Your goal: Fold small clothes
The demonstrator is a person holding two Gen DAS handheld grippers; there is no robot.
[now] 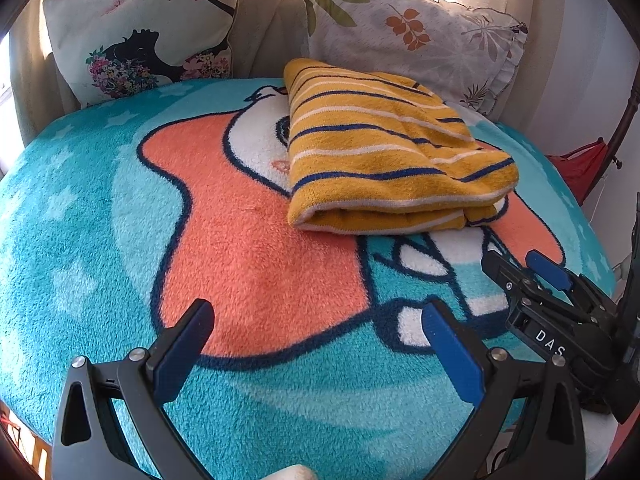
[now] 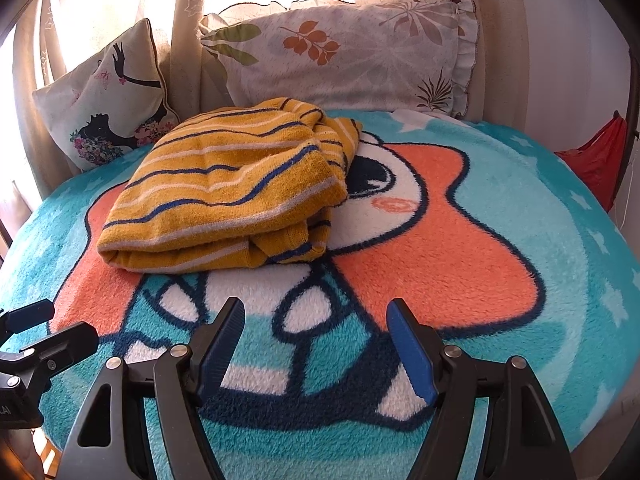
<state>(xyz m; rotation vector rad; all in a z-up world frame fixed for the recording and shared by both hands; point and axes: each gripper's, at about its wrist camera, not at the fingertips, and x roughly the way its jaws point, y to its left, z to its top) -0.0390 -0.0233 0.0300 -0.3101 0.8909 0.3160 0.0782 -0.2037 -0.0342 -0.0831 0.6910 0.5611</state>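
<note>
The fold looks finished, or very nearly so: the one yellow striped garment (image 1: 396,152) lies as a thick folded bundle on the far part of the fleece blanket (image 1: 240,240), with its folded edge toward the near side and two pillows just behind it. Both tools hang over the near part of the blanket, well clear of the cloth. The left gripper (image 1: 316,344) stands released, jaws wide with nothing but blanket showing between them, and the right gripper (image 2: 316,344) is likewise spread and empty; in the left wrist view it sits to the right of the left one, near the blanket's edge. In the right wrist view the right end of the bundle is looser, with a layer or two poking out from under the top fold, so my reading is that the step in hand is either a last tidy of that end or letting the piece be. If a tidy is wanted, the next move calls for reaching across to the far side and pinching only the stray layers. By count: one garment, one blanket, two grippers, two pillows, namely a printed cushion (image 1: 140,32) on the left and a leaf-patterned pillow (image 1: 416,36) on the right, plus one red cloth (image 2: 596,160) at the far right edge.
</note>
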